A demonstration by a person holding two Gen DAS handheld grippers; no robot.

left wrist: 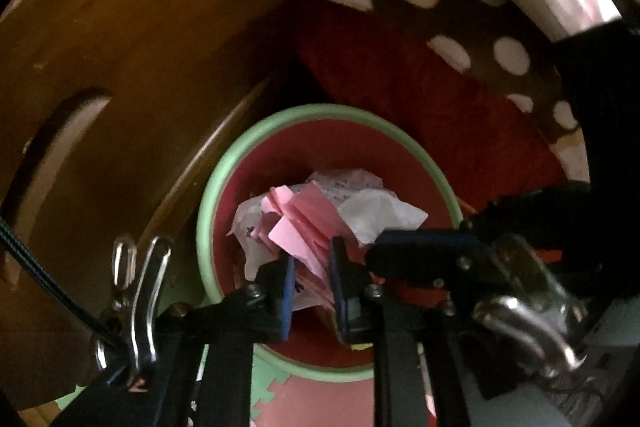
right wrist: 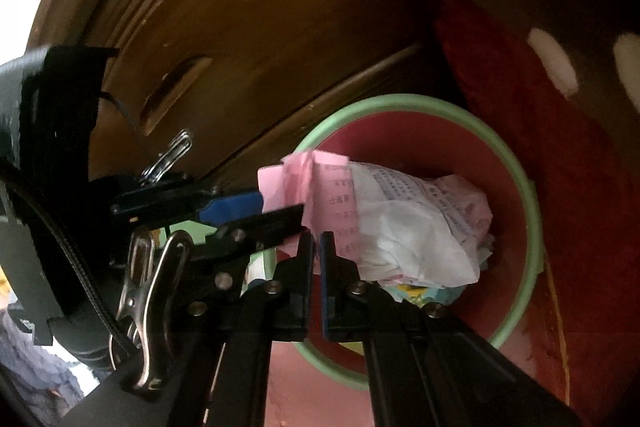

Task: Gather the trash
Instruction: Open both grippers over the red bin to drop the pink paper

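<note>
One trash bin, red inside with a green rim, and both grippers are right over its mouth. The left gripper has its jaws slightly apart around one crumpled pink paper, which sits in the bin with white papers. The right gripper is nearly closed on nothing.

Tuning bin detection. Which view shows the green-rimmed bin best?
Left wrist: it looks down into the bin, nearly the full rim visible. Right wrist sees it obliquely; the paper wad and right gripper cover parts of the rim.
</note>
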